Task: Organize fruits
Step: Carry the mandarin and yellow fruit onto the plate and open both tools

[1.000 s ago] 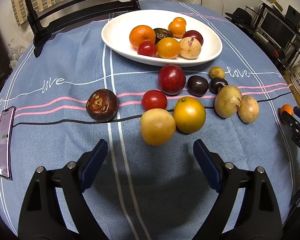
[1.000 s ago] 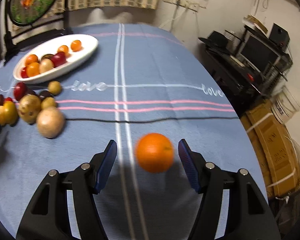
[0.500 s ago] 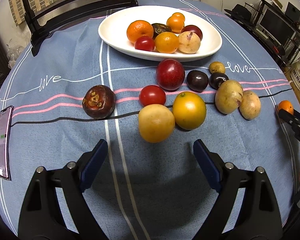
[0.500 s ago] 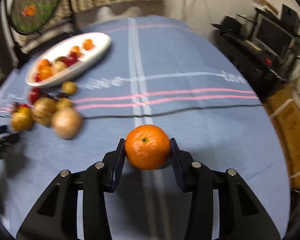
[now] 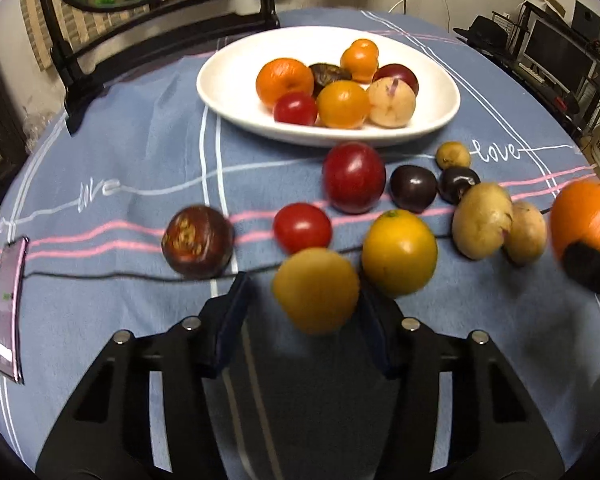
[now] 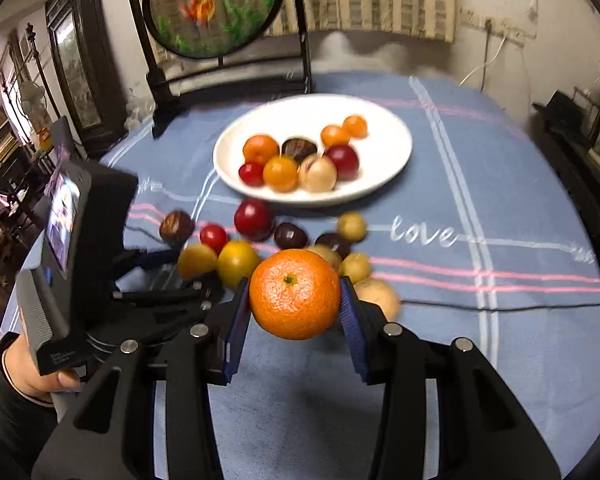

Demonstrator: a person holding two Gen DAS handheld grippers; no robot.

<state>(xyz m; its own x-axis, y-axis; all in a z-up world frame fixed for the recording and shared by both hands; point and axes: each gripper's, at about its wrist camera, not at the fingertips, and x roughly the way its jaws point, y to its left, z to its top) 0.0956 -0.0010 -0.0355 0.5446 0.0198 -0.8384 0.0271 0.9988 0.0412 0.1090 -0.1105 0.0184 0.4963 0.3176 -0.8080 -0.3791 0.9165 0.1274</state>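
Fruits crowd our counter [image 5: 120, 152], and we count seven in the white plate [image 5: 236, 80]: three orange ones, two red, one dark brown and one pale beige. Loose on the blue cloth in front of the plate we count ten more: a brown one [image 5: 198, 241] off to the left, a small red tomato-like one [image 5: 302, 227], a large red one [image 5: 354, 177], two dark purple ones, two yellow ones, a small olive one and two tan ones. Our right gripper [image 6: 295, 298] pinches an orange [image 6: 295, 294] between its blue fingers [image 6: 350, 322], lifted above the cloth and near the tan fruits. Our left gripper [image 5: 306, 316] has its fingers spread on either side of the nearer yellow fruit [image 5: 316, 290]; blur hides whether they touch it. We read "love" [image 5: 496, 151] stitched in white on the cloth, twice in the left view. A phone [image 5: 8, 312] lies at the left edge.
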